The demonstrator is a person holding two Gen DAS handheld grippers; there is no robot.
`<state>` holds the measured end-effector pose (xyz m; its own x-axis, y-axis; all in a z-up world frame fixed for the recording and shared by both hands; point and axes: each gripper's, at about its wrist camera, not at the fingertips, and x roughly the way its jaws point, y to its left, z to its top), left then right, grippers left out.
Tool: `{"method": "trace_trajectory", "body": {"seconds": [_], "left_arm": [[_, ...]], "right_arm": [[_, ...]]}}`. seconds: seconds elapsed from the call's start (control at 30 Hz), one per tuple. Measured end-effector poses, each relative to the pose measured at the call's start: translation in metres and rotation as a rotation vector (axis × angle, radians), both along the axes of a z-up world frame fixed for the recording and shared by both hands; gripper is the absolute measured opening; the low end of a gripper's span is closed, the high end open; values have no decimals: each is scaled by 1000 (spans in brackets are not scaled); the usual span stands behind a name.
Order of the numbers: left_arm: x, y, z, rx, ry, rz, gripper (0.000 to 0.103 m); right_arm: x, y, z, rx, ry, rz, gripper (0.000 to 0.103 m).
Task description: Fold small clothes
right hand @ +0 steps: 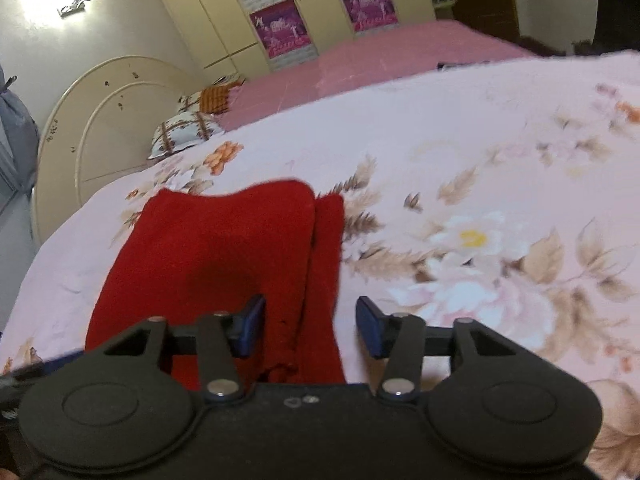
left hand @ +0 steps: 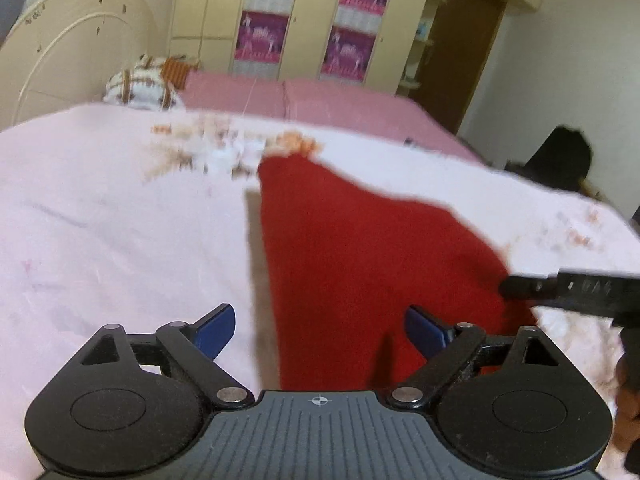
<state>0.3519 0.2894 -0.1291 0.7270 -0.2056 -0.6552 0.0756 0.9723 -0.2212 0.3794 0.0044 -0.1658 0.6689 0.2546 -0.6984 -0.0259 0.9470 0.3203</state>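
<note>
A small red knit garment lies on the pink floral bedsheet. In the left wrist view my left gripper is open, its blue pads on either side of the garment's near edge, holding nothing. My right gripper reaches in from the right at the garment's right edge. In the right wrist view the garment lies folded, a narrow layer showing along its right side. My right gripper is open over the garment's near right edge, empty.
A cream headboard and patterned pillows stand at the bed's far end. A second pink bed lies beyond, with cream wardrobes behind. A dark object sits at the right edge of the bed.
</note>
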Motion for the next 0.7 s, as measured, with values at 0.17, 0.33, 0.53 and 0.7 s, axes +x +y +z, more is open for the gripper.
{"method": "trace_trajectory", "body": {"seconds": [0.17,0.33,0.53,0.7], "left_arm": [[22,1,21,-20,-32,3,92],[55,-13,6,-22,17,29,92],[92,-15,-28,16,84,110,92],[100,-15,-40,-24,116,115,92]], "right_arm": [[-9,10,31,-64,-97,-9,40],[14,36,41,-104,-102,46,36],[69,47,15,-65,-34,70,35],[84,39,-16,-113,1,80,32]]}}
